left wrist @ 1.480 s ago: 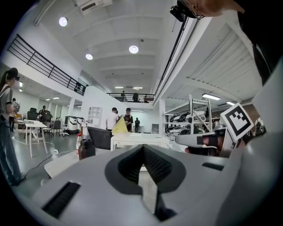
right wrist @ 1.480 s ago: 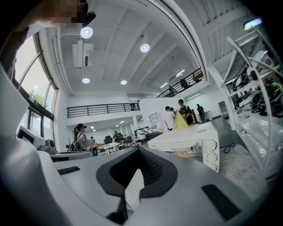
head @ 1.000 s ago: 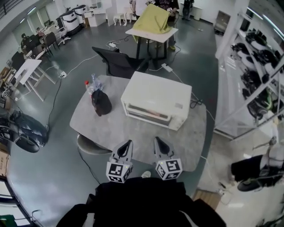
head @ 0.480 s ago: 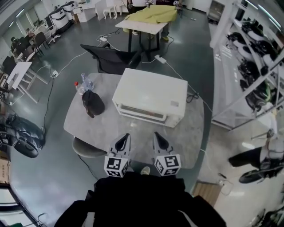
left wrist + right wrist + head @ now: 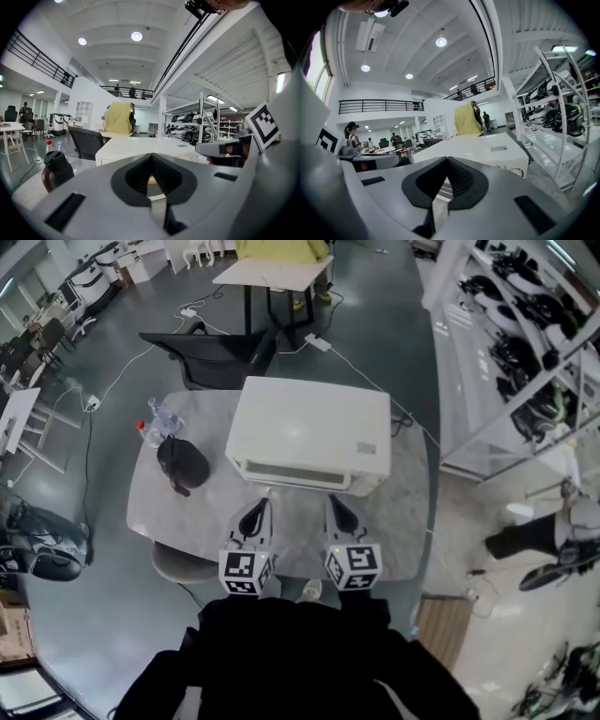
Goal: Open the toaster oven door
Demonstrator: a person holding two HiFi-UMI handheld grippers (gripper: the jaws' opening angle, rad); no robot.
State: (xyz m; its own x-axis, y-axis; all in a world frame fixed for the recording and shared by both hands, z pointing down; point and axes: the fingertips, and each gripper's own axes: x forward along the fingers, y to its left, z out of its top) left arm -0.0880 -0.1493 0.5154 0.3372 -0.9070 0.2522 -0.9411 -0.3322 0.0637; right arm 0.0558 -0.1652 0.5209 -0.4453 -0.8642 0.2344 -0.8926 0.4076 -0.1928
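Left gripper (image 5: pixel 260 509) and right gripper (image 5: pixel 334 504): jaws together, nothing held, level side by side above the table's (image 5: pixel 401 521) near edge, tips towards the oven. Toaster oven (image 5: pixel 309 427): white, boxy, door shut, towards the table's far edge.

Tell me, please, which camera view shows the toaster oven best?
The head view: the toaster oven shows whole, top and shut front door. Both gripper views catch it low and edge-on, its front partly hidden behind their own jaws.
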